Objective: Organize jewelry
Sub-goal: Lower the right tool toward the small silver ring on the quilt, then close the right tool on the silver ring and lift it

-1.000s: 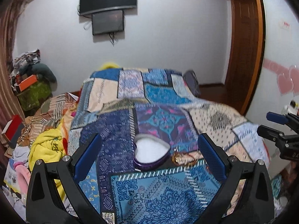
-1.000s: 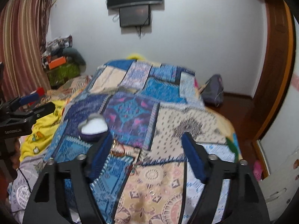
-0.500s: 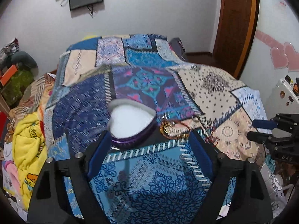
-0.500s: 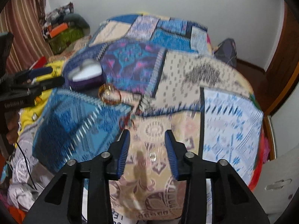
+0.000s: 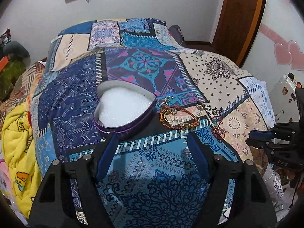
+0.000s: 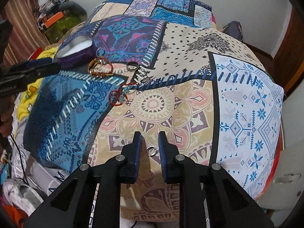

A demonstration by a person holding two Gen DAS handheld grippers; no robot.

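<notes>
A purple heart-shaped box (image 5: 124, 109) with a white lining lies open on the patchwork bedspread; it also shows in the right wrist view (image 6: 76, 52). An orange-red bracelet with gold rings (image 5: 177, 116) (image 6: 100, 66) lies right of it, with a silver ring (image 6: 132, 65) and a red thread bracelet (image 6: 118, 96) (image 5: 218, 128) nearby. My left gripper (image 5: 152, 142) is open, just short of the box. My right gripper (image 6: 150, 139) is narrowly open with a small silver ring (image 6: 151, 150) on the bedspread between its fingers.
The bedspread (image 5: 144, 180) drops off at the near edge. A yellow blanket (image 5: 17, 133) lies at the left. A wooden door (image 5: 239, 15) stands at the back right. Clutter (image 6: 55, 20) is piled at the far left.
Both grippers have tilted down and come closer to the bed. My right gripper has narrowed its fingers around the small silver ring. My left gripper has closed partly.
</notes>
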